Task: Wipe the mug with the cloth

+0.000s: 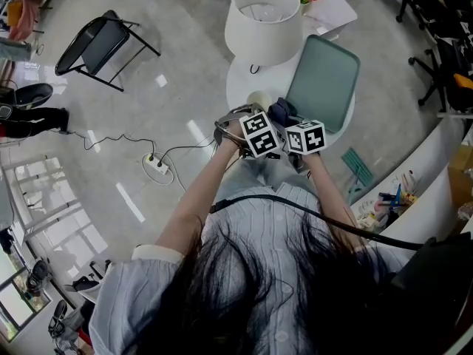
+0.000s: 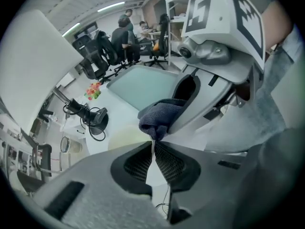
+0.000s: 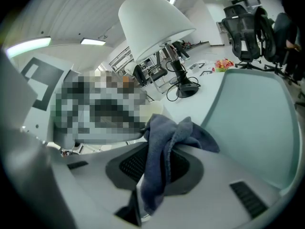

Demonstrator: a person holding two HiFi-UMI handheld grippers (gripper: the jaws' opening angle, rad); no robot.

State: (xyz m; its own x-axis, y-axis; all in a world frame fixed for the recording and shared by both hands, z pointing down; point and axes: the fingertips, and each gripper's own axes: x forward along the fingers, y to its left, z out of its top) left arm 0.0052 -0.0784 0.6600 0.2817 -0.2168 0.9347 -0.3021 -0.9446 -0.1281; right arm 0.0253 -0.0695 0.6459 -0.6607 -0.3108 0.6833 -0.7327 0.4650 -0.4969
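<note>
A pale cream mug point(image 1: 259, 99) is held over the white round table point(image 1: 240, 76), just ahead of both marker cubes. My left gripper point(image 2: 153, 146) is shut, with a thin sliver of the mug's wall between its tips; the mug point(image 2: 125, 136) bulges out behind the left jaw. A dark blue cloth point(image 3: 164, 147) hangs bunched between the jaws of my right gripper point(image 3: 159, 144), which is shut on it. The cloth point(image 2: 159, 116) sits right against the mug point(image 3: 153, 109), above my left jaws. In the head view the cloth point(image 1: 281, 111) shows between the two grippers.
A big white lamp shade point(image 1: 264, 21) stands on the table behind the mug, its base and cable point(image 3: 183, 89) beyond. A pale green tray point(image 1: 325, 80) lies to the right. A black folding chair point(image 1: 100, 46) and a power strip point(image 1: 157, 166) are on the floor at left.
</note>
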